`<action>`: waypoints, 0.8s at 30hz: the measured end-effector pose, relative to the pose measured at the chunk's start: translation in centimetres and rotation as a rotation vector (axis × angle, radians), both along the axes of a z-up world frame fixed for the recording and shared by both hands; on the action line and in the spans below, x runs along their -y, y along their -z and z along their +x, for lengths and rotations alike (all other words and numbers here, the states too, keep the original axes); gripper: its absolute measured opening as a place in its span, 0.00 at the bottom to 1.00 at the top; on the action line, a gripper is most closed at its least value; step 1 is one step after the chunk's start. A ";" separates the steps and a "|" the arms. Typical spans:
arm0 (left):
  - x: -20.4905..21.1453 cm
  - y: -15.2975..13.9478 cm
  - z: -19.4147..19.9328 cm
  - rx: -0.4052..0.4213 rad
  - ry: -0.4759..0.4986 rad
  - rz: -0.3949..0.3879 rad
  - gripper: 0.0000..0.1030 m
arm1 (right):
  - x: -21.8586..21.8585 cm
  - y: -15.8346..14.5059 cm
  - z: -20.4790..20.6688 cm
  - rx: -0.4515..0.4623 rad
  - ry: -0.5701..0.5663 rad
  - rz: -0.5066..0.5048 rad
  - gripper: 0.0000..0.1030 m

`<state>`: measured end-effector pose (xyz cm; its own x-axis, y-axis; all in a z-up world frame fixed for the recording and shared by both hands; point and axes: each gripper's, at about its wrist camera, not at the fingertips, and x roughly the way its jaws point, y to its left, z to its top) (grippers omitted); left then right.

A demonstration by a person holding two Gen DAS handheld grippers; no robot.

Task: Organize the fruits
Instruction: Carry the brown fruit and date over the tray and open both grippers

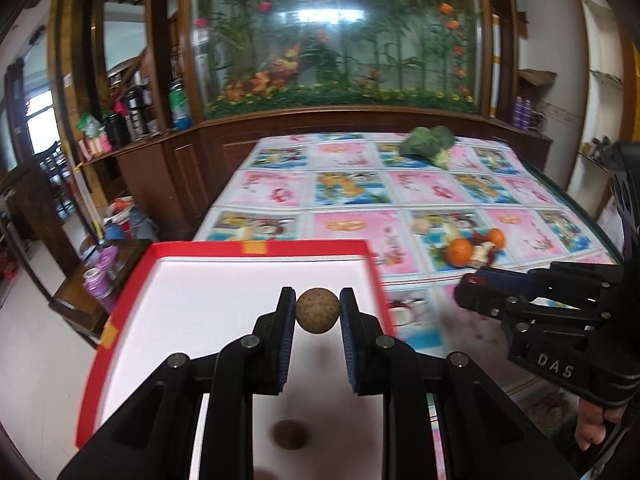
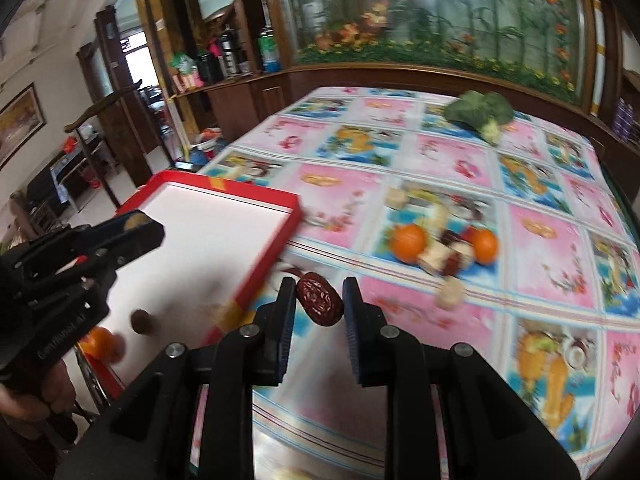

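My left gripper point(image 1: 318, 312) is shut on a round brown longan point(image 1: 318, 311) and holds it above the white inside of the red-rimmed box point(image 1: 264, 246). Another brown longan point(image 1: 290, 434) lies in the box below it. My right gripper point(image 2: 319, 300) is shut on a dark red jujube point(image 2: 319, 299), just right of the box's rim point(image 2: 276, 246). Two oranges point(image 2: 408, 239) point(image 2: 484, 245) lie on the tablecloth with red and pale pieces between them. An orange point(image 2: 100, 342) and a longan point(image 2: 141, 321) lie in the box.
A broccoli head point(image 2: 478, 114) lies at the table's far side. The table carries a pink and blue patterned cloth point(image 2: 440, 152). A wooden cabinet with a flower display point(image 1: 340, 40) stands behind. A low stool with cups point(image 1: 100, 276) stands left of the table.
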<state>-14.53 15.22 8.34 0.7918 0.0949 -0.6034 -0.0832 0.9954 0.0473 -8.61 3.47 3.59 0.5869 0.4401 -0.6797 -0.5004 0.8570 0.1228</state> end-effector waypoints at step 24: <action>-6.6 5.1 0.3 -0.179 -0.142 -0.026 0.21 | -12.9 5.0 1.0 -0.162 -0.212 -0.108 0.26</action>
